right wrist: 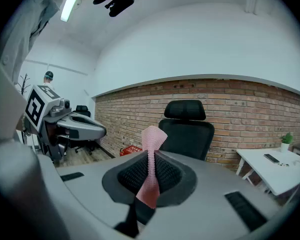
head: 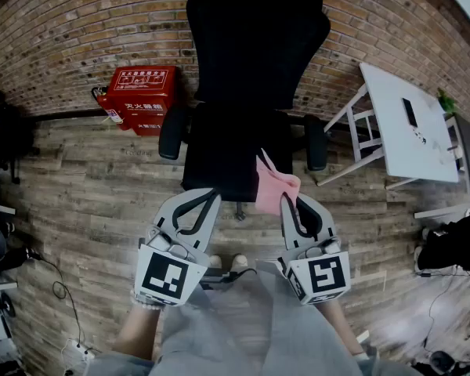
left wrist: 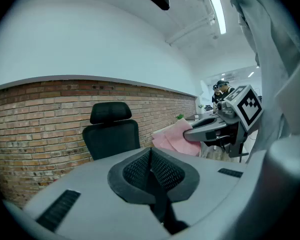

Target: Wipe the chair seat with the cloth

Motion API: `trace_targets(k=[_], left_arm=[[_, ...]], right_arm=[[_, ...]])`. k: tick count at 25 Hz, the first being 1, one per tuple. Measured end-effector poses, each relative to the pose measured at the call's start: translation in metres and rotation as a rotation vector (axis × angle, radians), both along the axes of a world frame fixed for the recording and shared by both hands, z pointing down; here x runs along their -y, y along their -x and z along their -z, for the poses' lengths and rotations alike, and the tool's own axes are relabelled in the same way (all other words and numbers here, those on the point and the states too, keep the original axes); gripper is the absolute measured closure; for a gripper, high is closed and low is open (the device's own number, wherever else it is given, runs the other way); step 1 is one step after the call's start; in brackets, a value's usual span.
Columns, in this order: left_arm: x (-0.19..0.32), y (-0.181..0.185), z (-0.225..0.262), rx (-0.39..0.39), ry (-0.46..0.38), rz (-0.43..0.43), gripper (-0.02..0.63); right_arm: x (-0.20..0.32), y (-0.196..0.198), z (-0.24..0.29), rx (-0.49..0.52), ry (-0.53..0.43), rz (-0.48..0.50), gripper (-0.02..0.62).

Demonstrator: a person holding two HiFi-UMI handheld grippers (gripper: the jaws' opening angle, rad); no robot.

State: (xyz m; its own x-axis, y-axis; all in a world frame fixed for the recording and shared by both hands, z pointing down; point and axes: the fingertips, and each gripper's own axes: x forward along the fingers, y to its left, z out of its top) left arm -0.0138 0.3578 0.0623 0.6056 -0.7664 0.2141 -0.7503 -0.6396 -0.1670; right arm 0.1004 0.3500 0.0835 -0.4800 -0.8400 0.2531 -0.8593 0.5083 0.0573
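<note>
The left tool (head: 209,197) and the right tool (head: 287,203) are held low in front of the person, side by side with a gap between them, and both point forward to the chair. The left tool's jaws are pressed together and there is nothing between them, as its own view shows (left wrist: 151,153). The right tool (right wrist: 151,156) is clamped on the pink cloth (right wrist: 153,137). The cloth is pinched into a narrow strip between the ribbed black pads, rises above the tips in a folded peak and also hangs down behind them. In the head view the cloth (head: 275,188) spreads just ahead of the right tool's tips and overlaps the near right corner of the chair seat (head: 223,151). I cannot tell if it touches the seat. The seat is black, with a straight near edge, and it lies directly ahead of both tools. Beyond it stands the tall black backrest (head: 254,41), and a padded armrest (head: 171,131) is on each side. Ahead of the left tool and to its left there is bare wooden floor (head: 86,186) with open room, and farther on a red box (head: 139,99) stands against the brick wall (head: 78,30). To the right of the right tool, well apart, stands a white tabletop (head: 403,120) on slanted legs. The cloth has a fine knitted texture.
</note>
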Motion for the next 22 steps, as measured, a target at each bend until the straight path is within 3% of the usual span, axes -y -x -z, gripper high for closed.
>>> trace_targets(k=[22], left_arm=[[-0.015, 0.004, -0.005, -0.004, -0.003, -0.045, 0.588]], right_arm=[[-0.018, 0.005, -0.003, 0.009, 0.010, -0.049, 0.543]])
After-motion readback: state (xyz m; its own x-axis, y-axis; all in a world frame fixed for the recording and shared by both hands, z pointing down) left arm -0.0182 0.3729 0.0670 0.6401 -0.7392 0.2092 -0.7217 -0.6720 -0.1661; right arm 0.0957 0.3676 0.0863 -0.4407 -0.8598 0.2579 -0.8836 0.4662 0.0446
